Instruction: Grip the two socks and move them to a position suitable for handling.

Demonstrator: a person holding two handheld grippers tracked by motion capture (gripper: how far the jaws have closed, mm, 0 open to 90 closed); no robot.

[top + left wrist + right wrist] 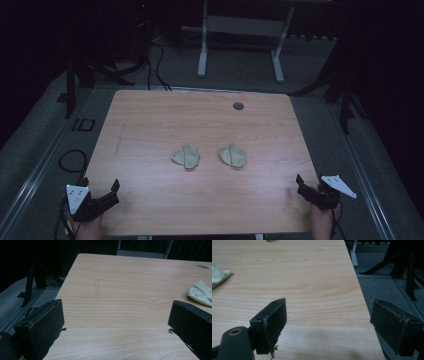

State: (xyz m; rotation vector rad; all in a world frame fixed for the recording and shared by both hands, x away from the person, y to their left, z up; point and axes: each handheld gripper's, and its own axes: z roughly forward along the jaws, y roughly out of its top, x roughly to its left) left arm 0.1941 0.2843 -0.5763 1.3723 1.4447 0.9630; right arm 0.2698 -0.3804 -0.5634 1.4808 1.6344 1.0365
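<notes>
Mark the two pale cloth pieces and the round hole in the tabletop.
Left cloth piece (185,156), high view, on its folded middle.
Right cloth piece (233,155), high view, on its centre.
Round hole (238,106), high view, on its dark middle.

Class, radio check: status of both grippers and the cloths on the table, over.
Left gripper open, near-left corner. Right gripper open, near-right edge. Two pale cloths mid-table: left cloth, right cloth, apart, untouched. Nothing between.

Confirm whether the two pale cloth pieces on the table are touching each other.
No: in the high view the left cloth piece and the right cloth piece lie apart, with bare wooden table between them.
</notes>
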